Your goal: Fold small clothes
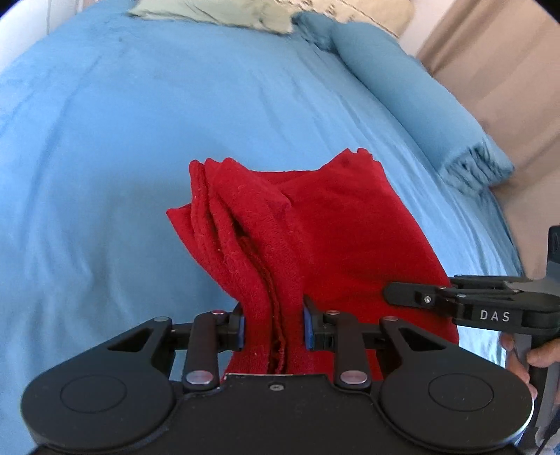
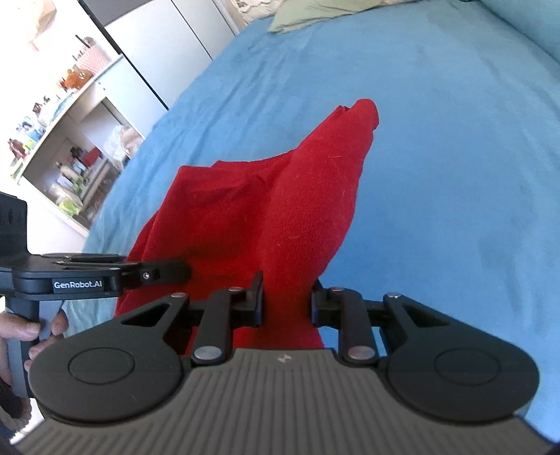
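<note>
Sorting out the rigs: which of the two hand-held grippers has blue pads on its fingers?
The left hand-held gripper: blue pads press the red cloth. The right hand-held gripper shows only black fingers.

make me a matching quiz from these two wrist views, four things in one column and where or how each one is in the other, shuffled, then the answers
Things
1. red garment
2. blue bedsheet
3. pale green pillow
4. shelves with small items

Place or state
A. spread flat over the whole bed
B. at the far end of the bed
C. beside the bed, against the wall
D. bunched and pinched between the pads of the left gripper and the right gripper

Pairs: 1-D, 2-A, 3-B, 4-C
</note>
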`<control>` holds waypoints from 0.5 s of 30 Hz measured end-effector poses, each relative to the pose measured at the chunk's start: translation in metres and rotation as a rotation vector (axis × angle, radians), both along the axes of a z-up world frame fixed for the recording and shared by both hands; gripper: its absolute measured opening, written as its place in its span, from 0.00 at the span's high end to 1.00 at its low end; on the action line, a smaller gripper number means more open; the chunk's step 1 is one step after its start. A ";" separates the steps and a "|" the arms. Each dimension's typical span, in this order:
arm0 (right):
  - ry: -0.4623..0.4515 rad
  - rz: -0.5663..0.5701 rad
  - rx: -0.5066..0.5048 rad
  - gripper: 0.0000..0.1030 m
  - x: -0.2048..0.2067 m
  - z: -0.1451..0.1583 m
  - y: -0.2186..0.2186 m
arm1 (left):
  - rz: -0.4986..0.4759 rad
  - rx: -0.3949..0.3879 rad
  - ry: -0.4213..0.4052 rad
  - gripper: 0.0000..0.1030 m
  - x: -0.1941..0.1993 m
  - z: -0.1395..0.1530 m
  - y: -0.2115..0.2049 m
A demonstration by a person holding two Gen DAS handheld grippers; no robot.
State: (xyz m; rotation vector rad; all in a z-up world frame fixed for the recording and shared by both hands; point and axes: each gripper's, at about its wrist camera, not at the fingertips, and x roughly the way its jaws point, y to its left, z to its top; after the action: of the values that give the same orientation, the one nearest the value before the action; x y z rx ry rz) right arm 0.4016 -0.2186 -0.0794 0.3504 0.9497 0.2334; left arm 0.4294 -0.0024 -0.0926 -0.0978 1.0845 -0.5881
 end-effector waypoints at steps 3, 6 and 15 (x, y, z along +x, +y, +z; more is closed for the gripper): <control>0.041 -0.003 -0.030 0.63 -0.025 -0.011 -0.022 | -0.014 0.015 0.030 0.69 -0.018 -0.022 -0.021; 0.070 -0.002 -0.048 0.63 -0.044 -0.038 -0.035 | -0.014 0.052 0.042 0.68 -0.025 -0.048 -0.033; 0.040 -0.027 -0.013 0.43 -0.065 -0.083 -0.054 | 0.048 0.116 -0.009 0.42 -0.029 -0.061 -0.048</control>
State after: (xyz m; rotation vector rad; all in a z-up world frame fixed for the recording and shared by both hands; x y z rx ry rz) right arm 0.3364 -0.2722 -0.1626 0.3564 0.9850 0.1960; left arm 0.4003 -0.0505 -0.1534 -0.0195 1.1024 -0.4812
